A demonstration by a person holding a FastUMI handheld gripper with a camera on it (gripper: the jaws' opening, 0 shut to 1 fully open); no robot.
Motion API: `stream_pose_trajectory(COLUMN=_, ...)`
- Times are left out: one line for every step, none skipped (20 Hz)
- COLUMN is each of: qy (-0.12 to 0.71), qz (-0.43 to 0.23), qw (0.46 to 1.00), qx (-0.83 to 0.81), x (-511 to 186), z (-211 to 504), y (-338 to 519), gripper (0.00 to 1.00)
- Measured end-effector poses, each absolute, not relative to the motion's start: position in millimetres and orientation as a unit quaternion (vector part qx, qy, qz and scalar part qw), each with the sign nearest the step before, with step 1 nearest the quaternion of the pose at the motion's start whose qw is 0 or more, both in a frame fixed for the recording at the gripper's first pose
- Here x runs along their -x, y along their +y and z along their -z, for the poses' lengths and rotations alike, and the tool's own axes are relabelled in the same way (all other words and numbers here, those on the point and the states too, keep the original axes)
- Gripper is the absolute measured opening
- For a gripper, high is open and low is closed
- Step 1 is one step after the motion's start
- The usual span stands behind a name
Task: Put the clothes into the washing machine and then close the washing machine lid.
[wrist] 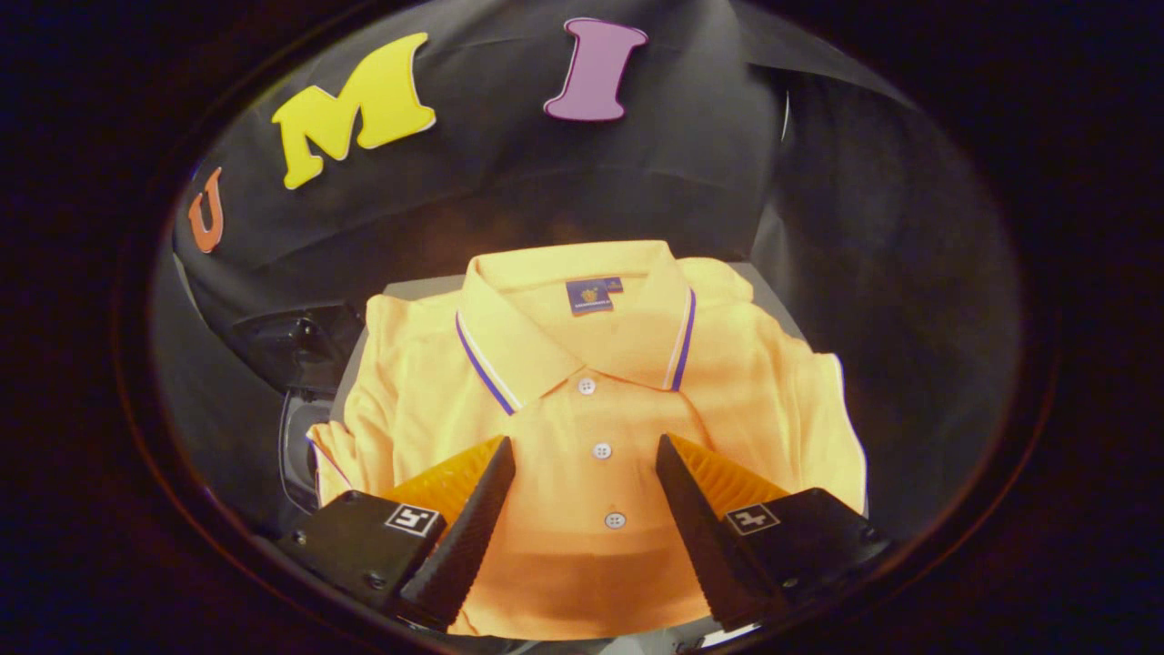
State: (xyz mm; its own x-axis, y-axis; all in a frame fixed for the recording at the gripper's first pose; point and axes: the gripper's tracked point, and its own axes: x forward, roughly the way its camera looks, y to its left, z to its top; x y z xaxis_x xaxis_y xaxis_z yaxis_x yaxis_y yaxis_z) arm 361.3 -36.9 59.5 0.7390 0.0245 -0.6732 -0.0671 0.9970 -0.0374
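Note:
A folded yellow polo shirt (582, 364) with blue-and-white collar stripes and white buttons lies flat on a grey surface (414, 287). My gripper (587, 446) is open just above the shirt's front. Its two fingers stand wide apart on either side of the button placket, and nothing is pressed between them. The collar and its label lie beyond the fingertips. To the left of the shirt, a dark curved part (296, 437) with a glossy rim shows below the surface's edge; I cannot tell whether it is the washing machine.
Black cloth walls close the booth behind and to the right of the shirt. The grey surface ends close around the shirt on the left and at the back. A shirt sleeve (332, 455) hangs over the left edge.

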Motion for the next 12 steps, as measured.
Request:
stream_pose_trajectory(qy=0.356, qz=-0.032, qw=0.933, qx=0.038, x=-363, z=-60, y=-36, gripper=0.76)
stream_pose_trajectory(qy=0.354, qz=-0.030, qw=0.934, qx=0.036, x=-363, z=-59, y=-34, gripper=0.53)
stream_pose_trajectory(qy=0.357, qz=-0.025, qw=0.933, qx=0.035, x=-365, z=-62, y=-31, gripper=0.30)
stream_pose_trajectory(qy=0.358, qz=-0.023, qw=0.933, qx=0.038, x=-368, z=-60, y=-33, gripper=0.07)
stream_pose_trajectory(qy=0.360, qz=-0.021, qw=0.932, qx=0.038, x=-366, z=-62, y=-32, gripper=0.05)
stream_pose_trajectory(qy=0.361, qz=-0.017, qw=0.932, qx=0.035, x=-366, z=-64, y=-32, gripper=0.06)
stream_pose_trajectory(qy=0.362, qz=-0.011, qw=0.932, qx=0.032, x=-365, z=-64, y=-32, gripper=0.05)
stream_pose_trajectory(qy=0.358, qz=-0.007, qw=0.933, qx=0.033, x=-364, z=-67, y=-31, gripper=0.05)
stream_pose_trajectory(qy=0.352, qz=-0.003, qw=0.935, qx=0.038, x=-364, z=-71, y=-31, gripper=0.05)
stream_pose_trajectory(qy=0.346, qz=-0.001, qw=0.937, qx=0.045, x=-362, z=-77, y=-30, gripper=0.05)
stream_pose_trajectory(qy=0.340, qz=-0.001, qw=0.939, qx=0.050, x=-358, z=-84, y=-28, gripper=0.05)
stream_pose_trajectory(qy=0.332, qz=-0.003, qw=0.942, qx=0.051, x=-355, z=-95, y=-26, gripper=0.05)
